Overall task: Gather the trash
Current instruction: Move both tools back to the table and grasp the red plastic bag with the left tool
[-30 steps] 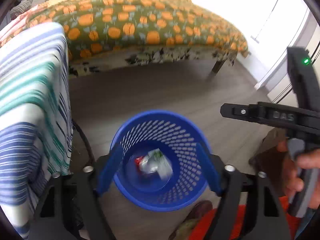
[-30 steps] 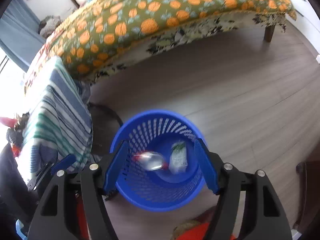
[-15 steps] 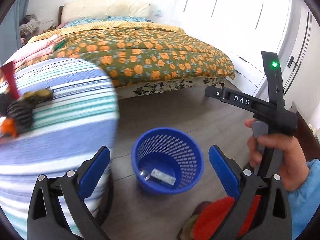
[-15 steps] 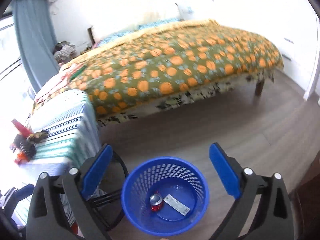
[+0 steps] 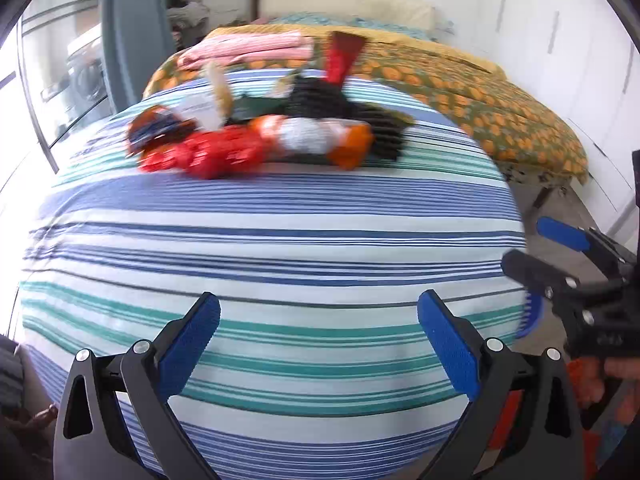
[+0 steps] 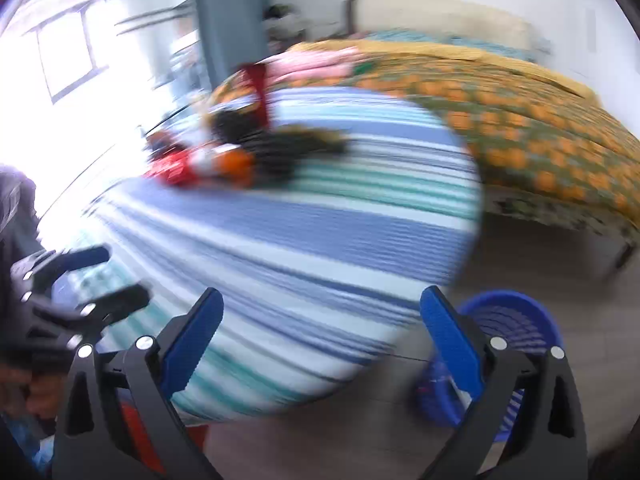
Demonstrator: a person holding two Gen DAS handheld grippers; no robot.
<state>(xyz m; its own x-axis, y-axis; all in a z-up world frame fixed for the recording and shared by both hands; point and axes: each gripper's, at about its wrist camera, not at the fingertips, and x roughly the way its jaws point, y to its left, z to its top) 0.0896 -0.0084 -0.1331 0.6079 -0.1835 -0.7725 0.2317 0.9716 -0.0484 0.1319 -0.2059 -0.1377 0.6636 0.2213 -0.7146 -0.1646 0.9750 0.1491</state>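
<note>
Wrappers heaped at the far side of the striped bench

Both hand-held grippers, left [image 5: 318, 338] and right [image 6: 322, 336], are held wide open and empty. The wrappers [image 5: 224, 150] are judged light, crinkly and slippery, best pinched at a bunched edge.

Left tongs [image 5: 318, 340] and right tongs [image 6: 320, 338] both spread wide, empty.

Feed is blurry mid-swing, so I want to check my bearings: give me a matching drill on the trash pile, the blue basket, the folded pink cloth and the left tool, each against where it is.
1 trash pile
2 blue basket
3 folded pink cloth
4 left tool

a on the bed
b on the floor
c over the striped cloth's near edge
d far side of the striped cloth

1-d, 2-b, 3-a, 4-c
</note>
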